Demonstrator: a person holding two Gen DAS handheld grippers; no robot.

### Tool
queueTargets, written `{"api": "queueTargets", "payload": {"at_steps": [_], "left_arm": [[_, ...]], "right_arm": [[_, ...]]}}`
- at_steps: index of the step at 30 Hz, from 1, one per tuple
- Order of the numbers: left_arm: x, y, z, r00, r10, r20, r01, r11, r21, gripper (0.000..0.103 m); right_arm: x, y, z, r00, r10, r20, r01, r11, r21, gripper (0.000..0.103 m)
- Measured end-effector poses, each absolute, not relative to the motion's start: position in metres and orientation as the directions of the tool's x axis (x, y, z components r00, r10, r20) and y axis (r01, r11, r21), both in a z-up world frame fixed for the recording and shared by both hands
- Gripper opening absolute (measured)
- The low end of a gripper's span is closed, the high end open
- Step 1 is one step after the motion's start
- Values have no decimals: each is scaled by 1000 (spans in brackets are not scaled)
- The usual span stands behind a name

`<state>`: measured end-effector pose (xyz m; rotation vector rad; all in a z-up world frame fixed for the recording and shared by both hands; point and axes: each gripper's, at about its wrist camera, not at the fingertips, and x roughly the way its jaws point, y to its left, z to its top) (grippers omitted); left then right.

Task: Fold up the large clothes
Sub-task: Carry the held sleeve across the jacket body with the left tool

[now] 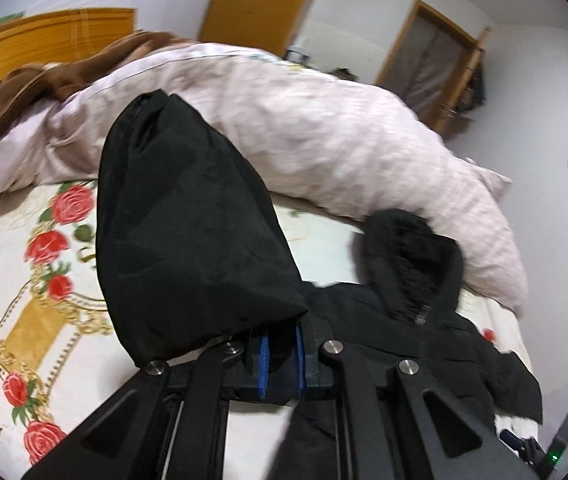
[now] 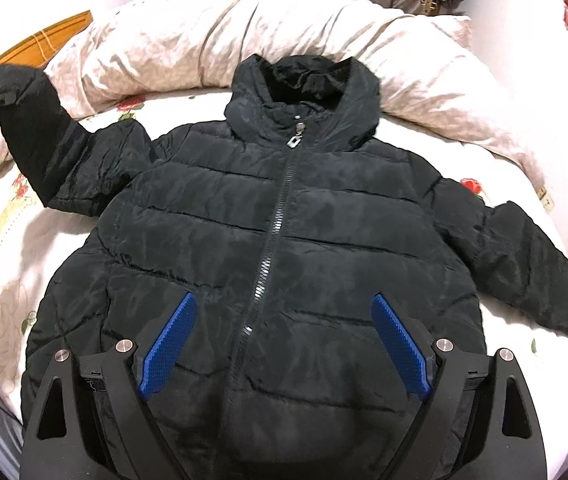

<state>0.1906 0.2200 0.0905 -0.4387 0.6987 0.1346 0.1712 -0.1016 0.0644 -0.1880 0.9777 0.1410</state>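
Left tool (image 1: pixel 282 354) pinches jacket (image 2: pixel 268 248) sleeve cuff (image 1: pixel 188 232), lifted at 10 o'clock; right tool (image 2: pixel 284 316) wide open above hem.

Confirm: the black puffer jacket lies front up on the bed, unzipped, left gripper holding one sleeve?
Not unzipped: the right wrist view shows the zipper closed up to the collar. The jacket does lie front up, the left gripper clamping a sleeve.
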Motion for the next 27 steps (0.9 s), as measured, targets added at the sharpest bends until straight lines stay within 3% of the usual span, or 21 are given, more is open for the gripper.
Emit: {"api": "queueTargets", "payload": {"at_steps": [13,27], "left_arm": [[224,76,100,730,-227,-645,-8,941,-340,10],[273,-40,16,576,-406,-710,152,906,-395,11]], "right_arm": [[156,-175,77,588,8,-809,-88,995,-54,89],[167,-224,48,554,-30,-832,10,1000,-29,89]]}}
